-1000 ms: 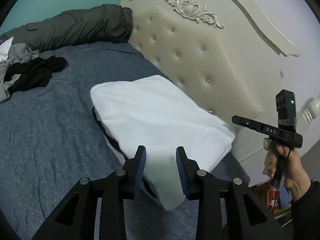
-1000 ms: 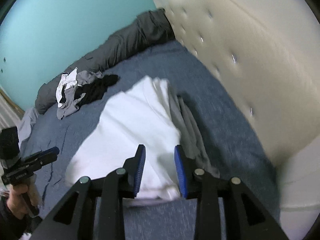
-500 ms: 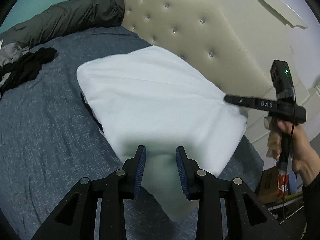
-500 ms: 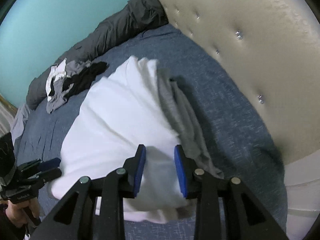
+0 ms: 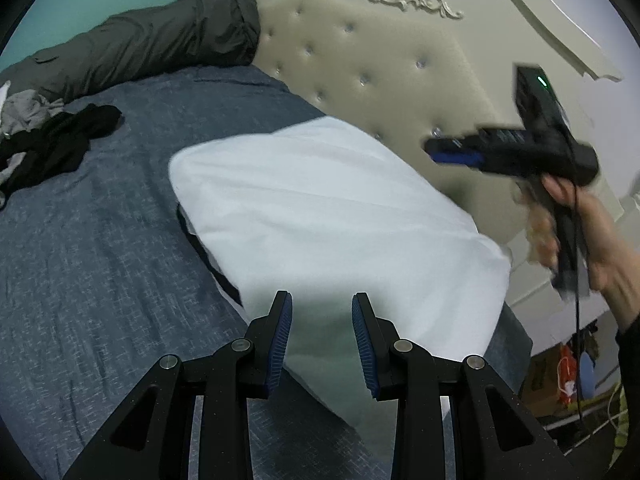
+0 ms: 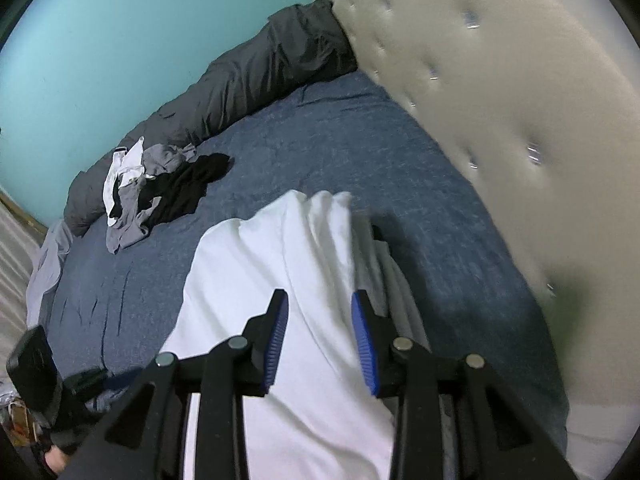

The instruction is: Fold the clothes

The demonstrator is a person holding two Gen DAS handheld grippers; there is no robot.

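— Bedding first: what covers the bed (image 5: 100, 240)?

— Blue-grey sheet (image 6: 320, 140), with a cream tufted headboard (image 5: 380, 68) at one end and a dark grey rolled duvet (image 6: 248, 76) lying along the turquoise wall (image 6: 120, 20).

— And the folded stack?

— White folded garment (image 5: 320, 208) on top, lying on the sheet near the headboard. From the right wrist view, grey layers (image 6: 384, 264) show beneath its right edge, and from the left wrist view a dark edge peeks out under its left side.

— Anything unfolded?

— Small heap of loose clothes (image 6: 160, 188), black, grey and white, well apart from the stack, just beside the duvet.

— The left gripper (image 5: 322, 332)?

— Jaws parted, nothing pinched; the white garment's near corner shows in the gap between the blue pads.

— The right gripper (image 6: 320, 340)?

— Likewise spread, hovering over the white garment, gripping nothing. In the left wrist view it is blurred, held in a hand (image 5: 592, 224) beyond the stack's right end.
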